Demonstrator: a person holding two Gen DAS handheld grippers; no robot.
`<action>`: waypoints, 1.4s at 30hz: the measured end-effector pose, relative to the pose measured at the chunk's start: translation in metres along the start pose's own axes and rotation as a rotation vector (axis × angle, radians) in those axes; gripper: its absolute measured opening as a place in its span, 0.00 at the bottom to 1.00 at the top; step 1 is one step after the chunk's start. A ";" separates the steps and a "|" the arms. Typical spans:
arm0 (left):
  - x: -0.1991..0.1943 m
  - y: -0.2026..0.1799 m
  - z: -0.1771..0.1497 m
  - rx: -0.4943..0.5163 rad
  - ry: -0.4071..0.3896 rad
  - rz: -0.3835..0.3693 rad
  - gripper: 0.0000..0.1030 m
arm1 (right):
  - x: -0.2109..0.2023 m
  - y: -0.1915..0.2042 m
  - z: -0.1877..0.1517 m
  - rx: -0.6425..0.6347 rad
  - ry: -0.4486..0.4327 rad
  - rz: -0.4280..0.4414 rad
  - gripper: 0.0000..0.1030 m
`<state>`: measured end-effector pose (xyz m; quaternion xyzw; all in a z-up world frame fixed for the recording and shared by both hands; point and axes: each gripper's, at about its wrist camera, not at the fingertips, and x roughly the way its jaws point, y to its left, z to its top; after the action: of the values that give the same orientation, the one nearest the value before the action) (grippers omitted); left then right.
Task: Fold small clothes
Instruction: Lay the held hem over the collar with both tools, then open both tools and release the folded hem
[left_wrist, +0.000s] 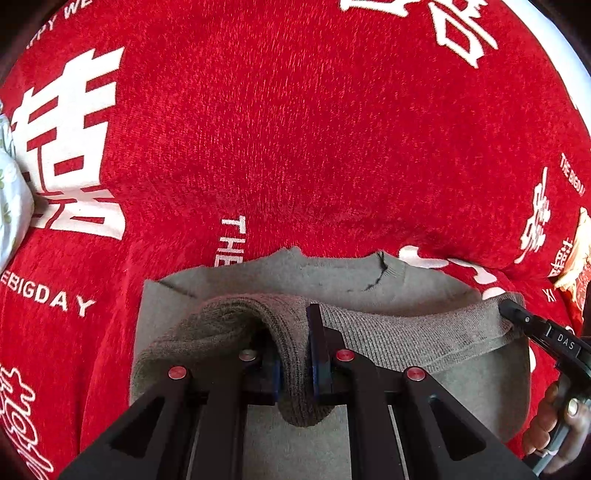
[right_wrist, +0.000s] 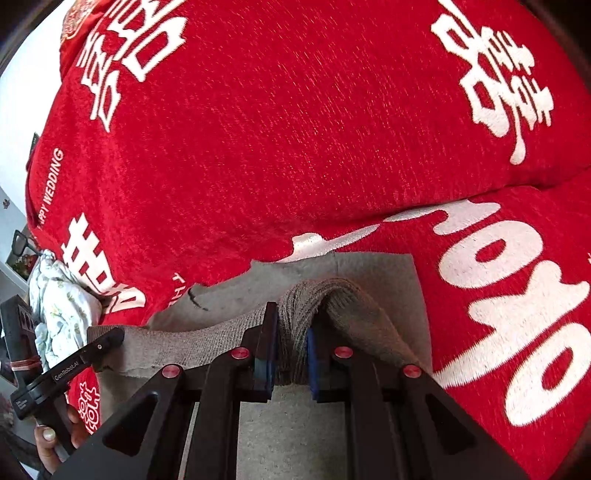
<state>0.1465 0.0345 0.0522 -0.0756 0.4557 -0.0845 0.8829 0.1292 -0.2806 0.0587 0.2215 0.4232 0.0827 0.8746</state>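
Clearly mid-fold, the left gripper (left_wrist: 295, 354) is pinching the ribbed hem of the small grey-brown knit garment (left_wrist: 369, 284) at lower centre of its view, and the right gripper (right_wrist: 290, 350) is clamping the same hem likewise. The garment is lying on the red plush blanket with white lettering (left_wrist: 295, 129). Next, both corners likely need carrying together towards the upper frame, kept level.

Ahead of you the red blanket (left_wrist: 295, 129) lies open and bare past the grey garment (left_wrist: 332, 280), with only the floral cloth bundle (right_wrist: 59, 314) crowding its left edge.
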 end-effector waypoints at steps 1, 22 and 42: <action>0.005 0.001 0.003 -0.006 0.006 0.000 0.12 | 0.004 -0.001 0.002 0.002 0.002 -0.001 0.14; 0.075 0.039 -0.004 -0.209 0.213 -0.183 0.77 | 0.059 -0.028 0.009 0.103 0.095 0.015 0.30; 0.099 0.008 -0.011 0.061 0.176 0.105 0.84 | 0.093 0.007 0.013 -0.185 0.158 -0.239 0.67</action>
<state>0.1947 0.0204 -0.0346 -0.0170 0.5320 -0.0581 0.8446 0.1975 -0.2476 0.0037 0.0811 0.5044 0.0338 0.8590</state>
